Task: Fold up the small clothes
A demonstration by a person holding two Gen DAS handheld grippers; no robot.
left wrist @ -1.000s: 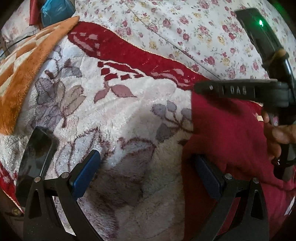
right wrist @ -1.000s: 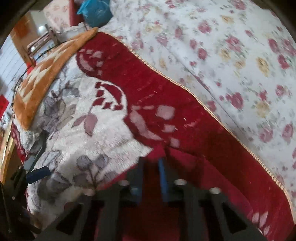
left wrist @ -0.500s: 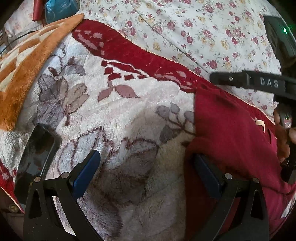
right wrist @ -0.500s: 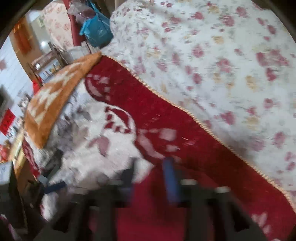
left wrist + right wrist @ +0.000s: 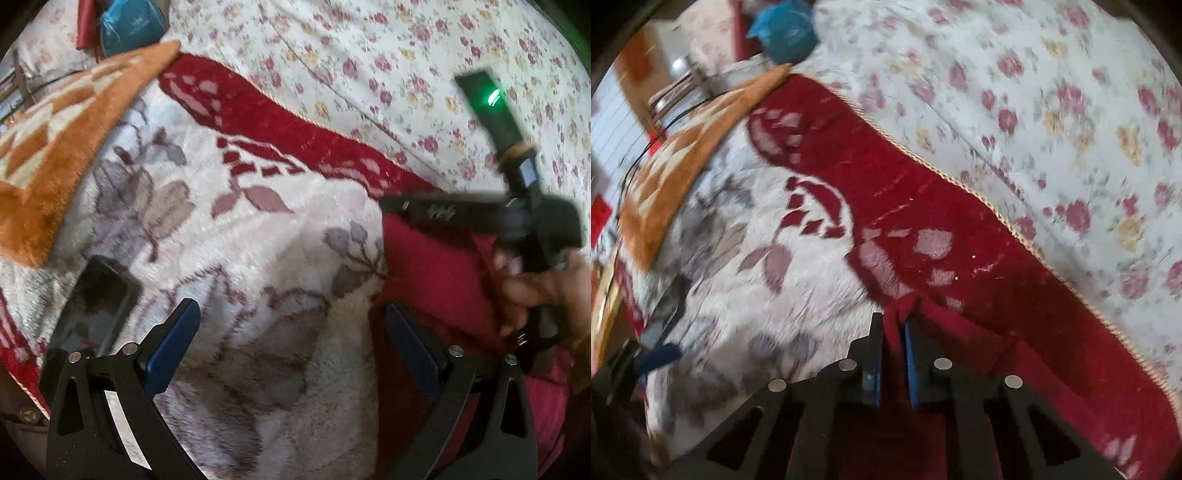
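So the right gripper (image 5: 893,363) is clamping a bunched corner of the red garment (image 5: 964,339) right at its tips. Its jaws have just been closing and now they're sitting narrow with a pinch of red cloth between the pads. The rest of the garment is trailing off to the right of those jaws and back under the gripper, lying on the fuzzy blanket (image 5: 783,295) on the bed. From the left wrist view, the left gripper (image 5: 291,350) is hanging with its jaws wide and nothing in them, and the garment's near edge is lying just past its right finger (image 5: 413,354), touching or nearly so. So I'd say the right hand (image 5: 543,291) is the one leading the fold, and the cloth is lying to the right of the left jaws. Further back the flowery bedsheet (image 5: 1071,110) is covering the bed.
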